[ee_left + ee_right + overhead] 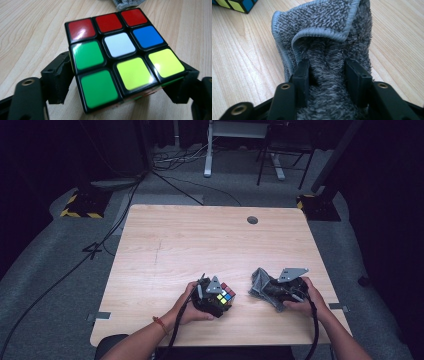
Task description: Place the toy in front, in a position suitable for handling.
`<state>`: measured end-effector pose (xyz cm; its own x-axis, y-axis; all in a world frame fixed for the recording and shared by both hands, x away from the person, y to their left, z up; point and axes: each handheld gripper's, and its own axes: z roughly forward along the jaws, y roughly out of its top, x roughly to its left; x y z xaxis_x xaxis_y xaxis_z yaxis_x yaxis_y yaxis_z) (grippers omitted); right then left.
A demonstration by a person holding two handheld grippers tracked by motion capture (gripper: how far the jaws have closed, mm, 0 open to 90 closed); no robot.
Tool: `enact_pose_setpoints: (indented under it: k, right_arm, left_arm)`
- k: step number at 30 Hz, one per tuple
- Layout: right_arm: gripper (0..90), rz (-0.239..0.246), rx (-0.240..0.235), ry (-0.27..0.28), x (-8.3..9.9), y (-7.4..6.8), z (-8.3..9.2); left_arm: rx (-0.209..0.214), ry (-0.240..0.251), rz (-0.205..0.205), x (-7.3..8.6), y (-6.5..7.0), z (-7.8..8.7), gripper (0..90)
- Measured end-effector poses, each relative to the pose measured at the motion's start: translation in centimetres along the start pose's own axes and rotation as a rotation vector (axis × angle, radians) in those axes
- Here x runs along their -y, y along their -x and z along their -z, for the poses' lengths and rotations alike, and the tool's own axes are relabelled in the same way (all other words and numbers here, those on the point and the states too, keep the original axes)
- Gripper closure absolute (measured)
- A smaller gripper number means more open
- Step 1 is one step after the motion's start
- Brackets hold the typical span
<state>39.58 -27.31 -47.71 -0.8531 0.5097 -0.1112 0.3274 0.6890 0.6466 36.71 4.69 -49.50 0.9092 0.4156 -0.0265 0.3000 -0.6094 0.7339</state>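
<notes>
Coloured squares on black plastic — puzzle cube, sitting near the front edge of the wooden table, a little left of the middle. Top face seen from the left gripper view: three red squares at the far row, then green, white and blue, then green and two yellow at the near row. Held from both sides by the left gripper, black jaws pressed against the cube's opposite sides. Just beside, to the right and apart from the cube — grey fluffy cloth with a stitched border, bunched and folded over. Pinched by the right gripper, jaws closed on a thick fold with fabric squeezed between them. Behind the table, grey floor with black cables.
</notes>
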Motion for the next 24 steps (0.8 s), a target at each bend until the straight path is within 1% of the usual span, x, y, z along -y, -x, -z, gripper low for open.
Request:
enact_pose_setpoints:
  k: [1,2,3,5,7,9,10,11,13,14,15,16,18,20,21,22,23,24]
  right_arm:
    - [62.3,0.004,-0.002,0.0,0.0,0.0,0.0]
    - [64.1,0.007,-0.002,0.002,0.0,0.0,0.0]
    - [65.8,0.008,-0.004,0.002,0.0,-0.1,0.0]
    - [69.0,0.012,-0.007,0.004,0.1,-0.1,0.0]
    - [71.4,0.013,-0.011,0.01,0.1,-0.2,0.1]
    - [72.6,0.021,-0.025,0.016,0.1,-0.3,0.1]
    - [73.0,0.021,-0.039,0.018,0.0,-0.4,0.1]
    - [73.4,0.028,-0.053,0.023,0.0,-0.5,0.0]
    - [73.6,0.039,-0.067,0.024,-0.1,-0.9,0.0]
    - [73.6,0.045,-0.077,0.026,-0.2,-1.0,-0.1]
    - [73.6,0.044,-0.091,0.032,-0.3,-1.2,-0.1]
    - [73.5,0.053,-0.099,0.032,-0.3,-1.3,-0.1]
    - [72.5,0.061,-0.101,0.032,-0.4,-1.6,-0.2]
    - [70.0,0.064,-0.102,0.033,-0.4,-1.8,-0.3]
    - [68.6,0.062,-0.101,0.035,-0.4,-1.8,-0.3]
    - [66.9,0.054,-0.101,0.039,-0.4,-1.8,-0.2]
    - [65.2,0.05,-0.099,0.043,-0.4,-1.7,-0.2]
    - [62.2,0.048,-0.098,0.046,-0.4,-1.7,-0.2]
  left_arm:
    - [0.001,-0.002,-0.012,0.0,-0.2,0.1,28.3]
    - [0.011,-0.008,-0.017,0.1,-0.5,0.3,31.5]
    - [0.025,-0.011,-0.025,0.1,-0.8,0.4,32.0]
    - [0.034,-0.019,-0.048,0.2,-0.9,0.6,32.9]
    - [0.054,-0.03,-0.089,0.3,-1.0,0.8,33.3]
    - [0.082,-0.036,-0.114,0.4,-1.2,1.0,33.4]
    - [0.104,-0.039,-0.121,0.5,-1.3,1.1,33.5]
    - [0.117,-0.041,-0.136,0.5,-1.4,1.2,33.5]
    - [0.145,-0.045,-0.15,0.7,-1.7,1.4,33.5]
    - [0.154,-0.047,-0.156,0.8,-1.7,1.5,33.6]
    - [0.16,-0.048,-0.171,0.8,-1.8,1.5,33.6]
    - [0.16,-0.047,-0.173,0.9,-1.8,1.6,33.6]
    - [0.162,-0.042,-0.176,1.0,-1.8,1.6,33.6]
    - [0.153,-0.043,-0.182,1.0,-1.7,1.6,33.5]
    - [0.143,-0.058,-0.187,1.1,-1.6,1.4,33.3]
    - [0.137,-0.103,-0.196,1.1,-1.6,1.1,32.3]
    - [0.147,-0.091,-0.171,1.3,-1.6,1.0,30.8]
    - [0.143,-0.078,-0.16,1.4,-1.7,1.0,30.1]
